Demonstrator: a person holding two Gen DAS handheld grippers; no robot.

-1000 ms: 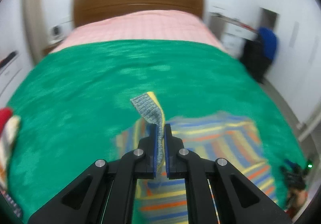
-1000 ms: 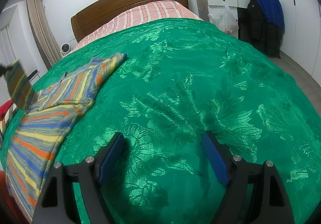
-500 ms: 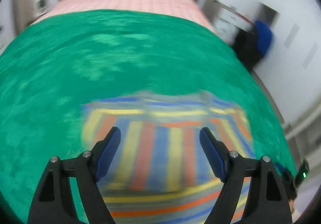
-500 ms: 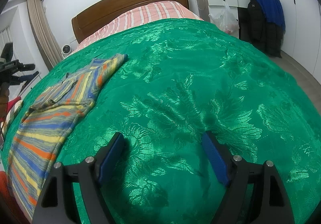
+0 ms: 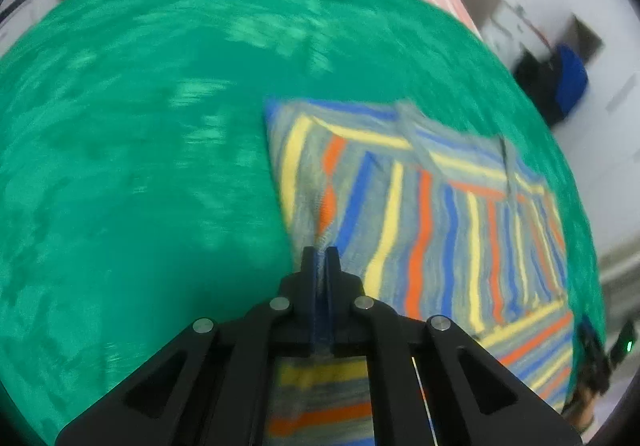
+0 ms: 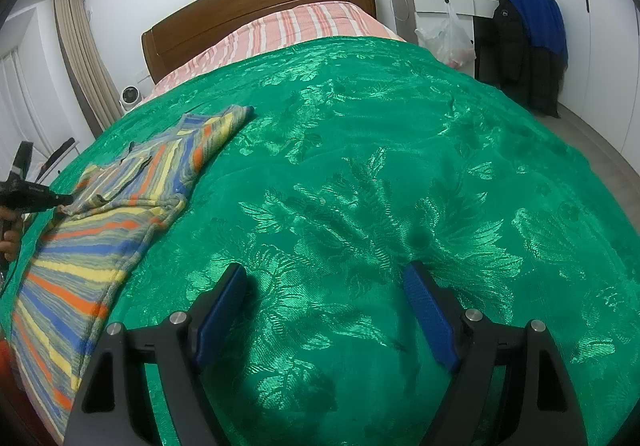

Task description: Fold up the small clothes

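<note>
No text, label, brand, number or sign can be read in either view.

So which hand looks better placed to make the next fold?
Probably the left gripper: it is already shut on the striped garment's edge. The right gripper hangs open over bare green bedspread, away from it.

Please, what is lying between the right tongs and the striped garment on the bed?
Only green bedspread lies between the open right tongs and the striped garment, as the right wrist view shows. The left tongs pinch the garment's edge.
</note>
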